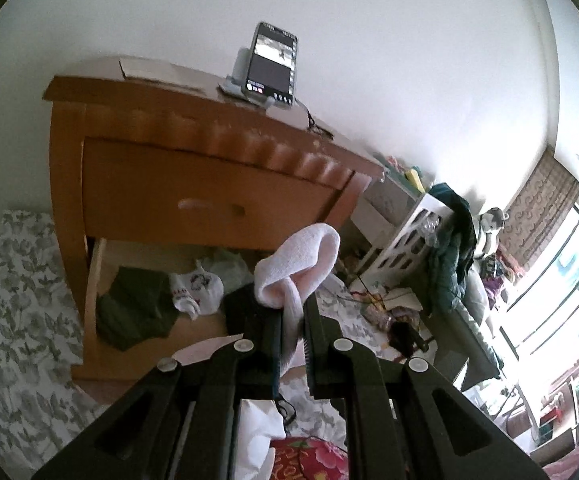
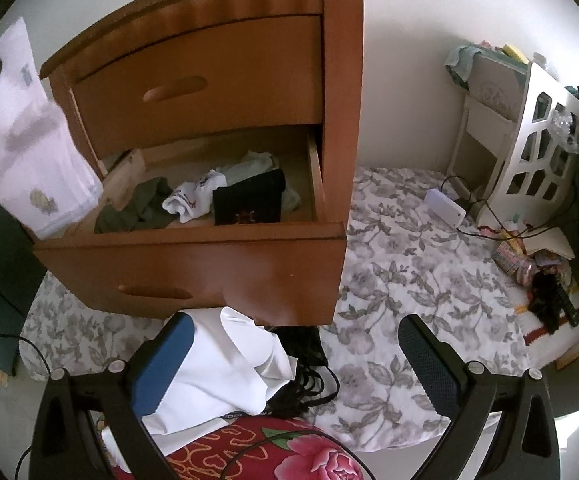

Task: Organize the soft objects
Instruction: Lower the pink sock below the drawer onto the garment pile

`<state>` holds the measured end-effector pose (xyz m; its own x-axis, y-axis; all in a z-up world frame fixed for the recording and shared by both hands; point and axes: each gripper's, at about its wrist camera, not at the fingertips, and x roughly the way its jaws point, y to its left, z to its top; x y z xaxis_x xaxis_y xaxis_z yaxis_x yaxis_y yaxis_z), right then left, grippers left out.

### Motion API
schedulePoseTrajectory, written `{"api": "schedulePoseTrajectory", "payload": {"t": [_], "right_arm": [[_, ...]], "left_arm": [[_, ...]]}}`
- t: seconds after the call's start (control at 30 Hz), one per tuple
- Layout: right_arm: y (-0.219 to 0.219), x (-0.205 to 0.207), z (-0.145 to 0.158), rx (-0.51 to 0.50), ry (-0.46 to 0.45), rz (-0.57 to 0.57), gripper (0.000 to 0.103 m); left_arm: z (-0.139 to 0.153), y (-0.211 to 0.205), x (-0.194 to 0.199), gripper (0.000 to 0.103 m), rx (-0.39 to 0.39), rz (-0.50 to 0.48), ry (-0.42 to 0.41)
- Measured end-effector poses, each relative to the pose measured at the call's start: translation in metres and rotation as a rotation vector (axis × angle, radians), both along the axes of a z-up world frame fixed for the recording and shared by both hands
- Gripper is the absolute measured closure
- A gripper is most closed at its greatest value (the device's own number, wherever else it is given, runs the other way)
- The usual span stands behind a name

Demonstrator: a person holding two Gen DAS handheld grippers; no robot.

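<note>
Pink sock [image 1: 297, 264] above floral bedspread [image 1: 17, 280], perhaps.

Two handheld grippers, matte black plastic throughout.
Left gripper [image 1: 291, 320]: paired black linkage arms with triangular cut-outs, four pale round pivot caps, ribbed inner finger faces. Right gripper [image 2: 309, 364]: same black linkage and pale pivot caps; left-hand finger pad [image 2: 161, 364] blue, the other pad [image 2: 429, 368] dark and finely textured.

You face a plain white wall [image 1: 369, 60] behind a wooden nightstand [image 2: 249, 72] standing on a grey floral bedsheet [image 2: 409, 272]; daylight floods through the window [image 1: 561, 280] beside a patterned curtain [image 1: 541, 208].
</note>
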<state>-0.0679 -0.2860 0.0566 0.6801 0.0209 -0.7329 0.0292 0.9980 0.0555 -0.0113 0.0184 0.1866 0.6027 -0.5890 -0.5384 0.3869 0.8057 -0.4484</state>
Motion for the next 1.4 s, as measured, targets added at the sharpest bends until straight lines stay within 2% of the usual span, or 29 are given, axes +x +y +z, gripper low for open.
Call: {"api": "schedulePoseTrajectory", "payload": {"t": [0.9,1.13,1.23,1.4], "right_arm": [[-0.014,-0.016,0.009,0.009,-0.032,-0.042,0.000],[-0.015,-0.015,0.006,0.007,-0.020,-0.043,0.000],[-0.014,-0.014,0.005,0.005,-0.016,-0.039,0.000],[-0.012,-0.013,0.001,0.002,-0.005,-0.035,0.000]], "left_arm": [[-0.073,-0.047,-0.018,0.094,0.000,-0.142,0.228],[-0.123,-0.052,-0.013,0.093,0.029,-0.156,0.353],[-0.156,-0.050,-0.009,0.093,0.102,-0.121,0.420],[-0.211,-0.044,-0.003,0.093,0.173,-0.056,0.541]]}}
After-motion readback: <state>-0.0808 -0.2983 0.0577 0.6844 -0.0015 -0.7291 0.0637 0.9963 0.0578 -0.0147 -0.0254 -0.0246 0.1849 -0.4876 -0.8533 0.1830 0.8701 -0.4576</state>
